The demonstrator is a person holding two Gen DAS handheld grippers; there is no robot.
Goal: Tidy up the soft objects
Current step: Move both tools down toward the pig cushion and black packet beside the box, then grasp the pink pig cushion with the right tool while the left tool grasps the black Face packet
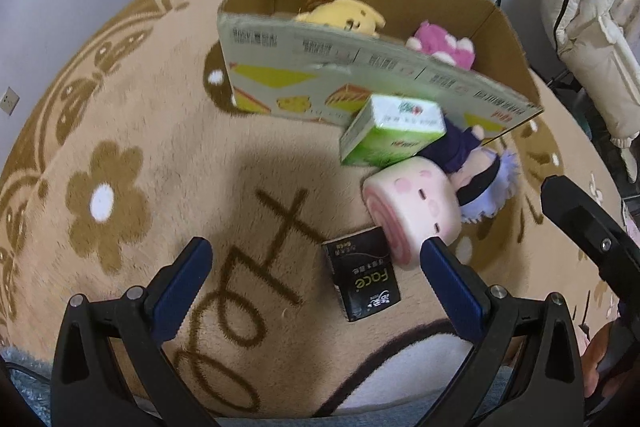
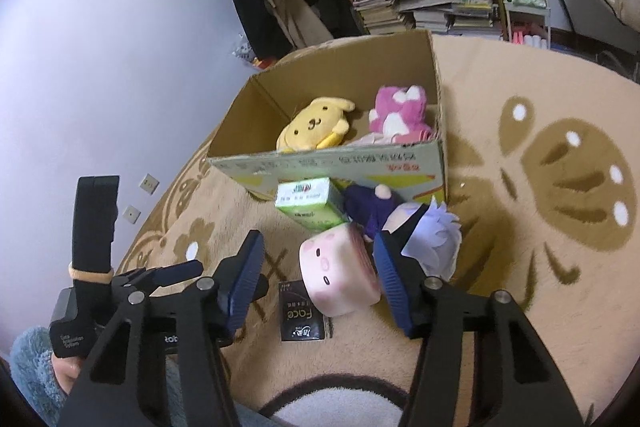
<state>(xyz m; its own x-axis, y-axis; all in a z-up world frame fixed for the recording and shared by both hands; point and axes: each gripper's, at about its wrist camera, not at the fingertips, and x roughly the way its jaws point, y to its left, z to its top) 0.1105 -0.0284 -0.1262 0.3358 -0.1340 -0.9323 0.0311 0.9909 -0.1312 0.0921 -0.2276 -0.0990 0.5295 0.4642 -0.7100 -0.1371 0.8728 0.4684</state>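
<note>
Both hand-held grippers, left (image 1: 316, 263) and right (image 2: 318, 277), hang wide open and empty over the carpet (image 1: 132, 131). The pink roll plush (image 2: 340, 273) lies before the cardboard box (image 2: 332, 163), touching the purple-haired doll (image 2: 420, 231).

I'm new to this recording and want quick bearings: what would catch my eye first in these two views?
The open cardboard box on the beige carpet, holding a yellow plush dog and a pink plush. Just in front of it lies a small heap: a green carton, a pink roll-shaped plush, a white-haired doll and a black packet. Both grippers, left and right, are open.
</note>
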